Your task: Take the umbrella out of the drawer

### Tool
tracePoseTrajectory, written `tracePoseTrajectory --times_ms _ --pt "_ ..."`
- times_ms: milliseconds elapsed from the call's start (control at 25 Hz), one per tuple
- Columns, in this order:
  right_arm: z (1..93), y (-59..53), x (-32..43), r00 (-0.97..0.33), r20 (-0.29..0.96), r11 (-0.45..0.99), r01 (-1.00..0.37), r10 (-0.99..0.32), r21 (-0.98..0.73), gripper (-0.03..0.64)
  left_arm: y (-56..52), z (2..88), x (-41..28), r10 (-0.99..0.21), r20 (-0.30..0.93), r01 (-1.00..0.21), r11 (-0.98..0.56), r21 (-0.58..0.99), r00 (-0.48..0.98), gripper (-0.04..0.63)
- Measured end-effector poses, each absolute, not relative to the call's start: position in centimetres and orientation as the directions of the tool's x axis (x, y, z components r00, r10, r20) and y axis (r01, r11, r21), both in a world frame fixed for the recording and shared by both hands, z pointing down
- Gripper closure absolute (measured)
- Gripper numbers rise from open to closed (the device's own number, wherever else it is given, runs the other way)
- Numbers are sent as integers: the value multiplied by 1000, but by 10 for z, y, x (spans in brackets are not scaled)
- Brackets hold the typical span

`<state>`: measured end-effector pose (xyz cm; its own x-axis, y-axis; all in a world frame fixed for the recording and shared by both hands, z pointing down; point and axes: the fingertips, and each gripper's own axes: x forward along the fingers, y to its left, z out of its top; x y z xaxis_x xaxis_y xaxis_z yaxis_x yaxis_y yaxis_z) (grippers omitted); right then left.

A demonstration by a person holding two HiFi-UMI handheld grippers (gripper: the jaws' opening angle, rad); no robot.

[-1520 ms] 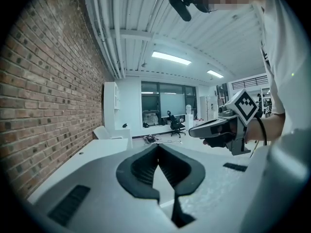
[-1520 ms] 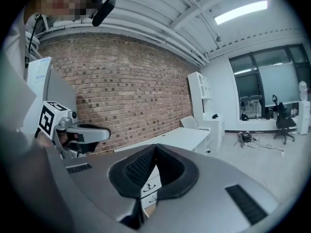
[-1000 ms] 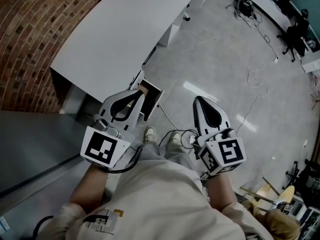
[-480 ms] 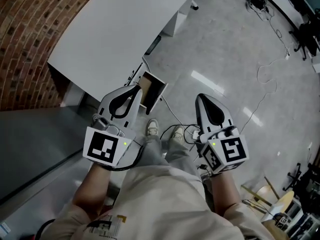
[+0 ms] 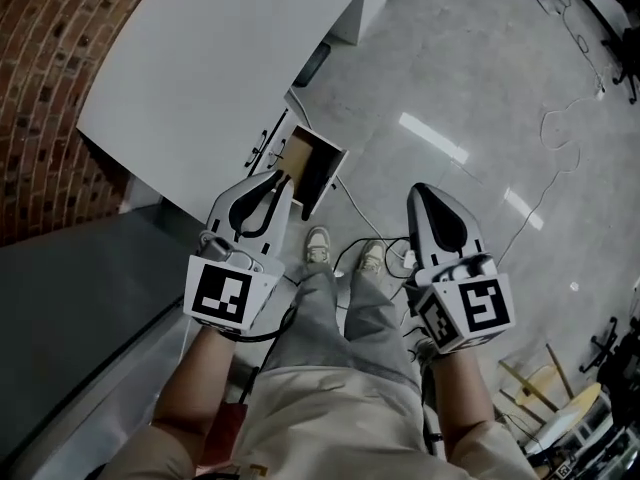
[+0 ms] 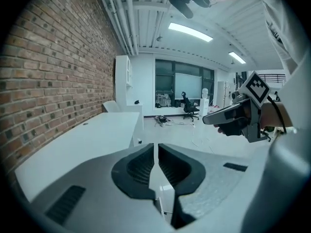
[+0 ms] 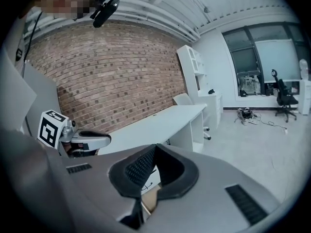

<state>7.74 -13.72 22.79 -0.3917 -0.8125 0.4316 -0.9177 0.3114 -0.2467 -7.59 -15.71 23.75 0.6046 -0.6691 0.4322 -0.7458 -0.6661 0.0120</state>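
Closest in the head view are the person's forearms and grey trousers (image 5: 345,318), with a hand-held gripper in each hand pointing away from the body. The left hand-held gripper (image 5: 283,178) has its jaws together; its own view shows only a thin slit of light between the pads and nothing in there. The right hand-held gripper (image 5: 418,190) is also closed and empty, with its tips meeting in a point in its own view. The two sit well apart, and the shoes (image 5: 318,242) are on the floor (image 5: 450,78) between them. Just past the left gripper's tips, an open drawer (image 5: 297,154) sticks out from under the white counter (image 5: 220,68). Only the head view looks down into it, and the inside is too dark to make out the umbrella. The right gripper view catches just a tan bit of that drawer (image 7: 151,198) through the gap under its jaws, and the left gripper view doesn't show it at all. Each gripper view does show the other gripper off to the side, though. A brick wall (image 5: 40,88) runs behind the counter. Loose cables (image 5: 560,128) lie further out on the floor. Only the gripper views reach the far end of the room, where there are big windows (image 6: 187,84) and an office chair (image 6: 189,109).
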Motion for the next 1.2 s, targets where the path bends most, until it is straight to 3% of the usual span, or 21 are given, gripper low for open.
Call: tracePoseTrajectory --times_ms 200,720,1200 --pt "293 -152 81 -376 464 274 -922 -802 -274 611 -172 322 -72 -641 499 -758 -651 50 583 531" --pt "464 -166 70 -377 546 226 -919 -748 -324 611 -173 535 -71 -562 642 -777 -624 85 522 471" --pt "608 -149 54 -405 616 211 -907 -676 -365 611 -153 715 -87 -492 734 -791 -603 101 468 466"
